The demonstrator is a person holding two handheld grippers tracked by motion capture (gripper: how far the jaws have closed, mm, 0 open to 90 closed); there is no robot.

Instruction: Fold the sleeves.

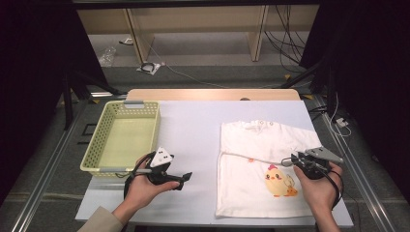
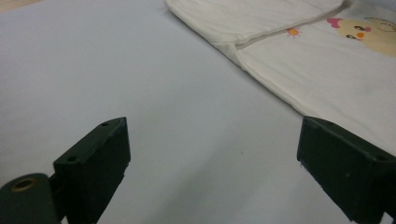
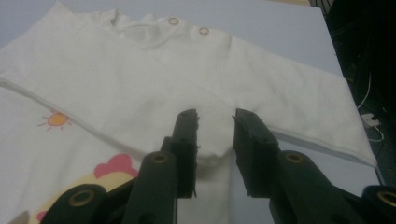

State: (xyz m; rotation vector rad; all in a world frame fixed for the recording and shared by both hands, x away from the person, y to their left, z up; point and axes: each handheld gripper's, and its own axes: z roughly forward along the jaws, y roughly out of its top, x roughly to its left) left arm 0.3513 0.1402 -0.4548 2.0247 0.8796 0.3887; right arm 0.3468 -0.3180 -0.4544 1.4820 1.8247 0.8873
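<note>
1. Shirt [image 1: 261, 159], white with chick print [image 1: 279, 181], lies flat on the table's [image 1: 193, 130] right half, sleeves folded across.
2. Basket [image 1: 126, 137], pale green, sits far left, well apart.
3. Left gripper [image 1: 186, 178] hovers over bare table, jaws spread wide.
4. Right gripper [image 3: 215, 140] over the shirt, jaws slightly parted; a cloth ridge rises between them, unpinched.
</note>
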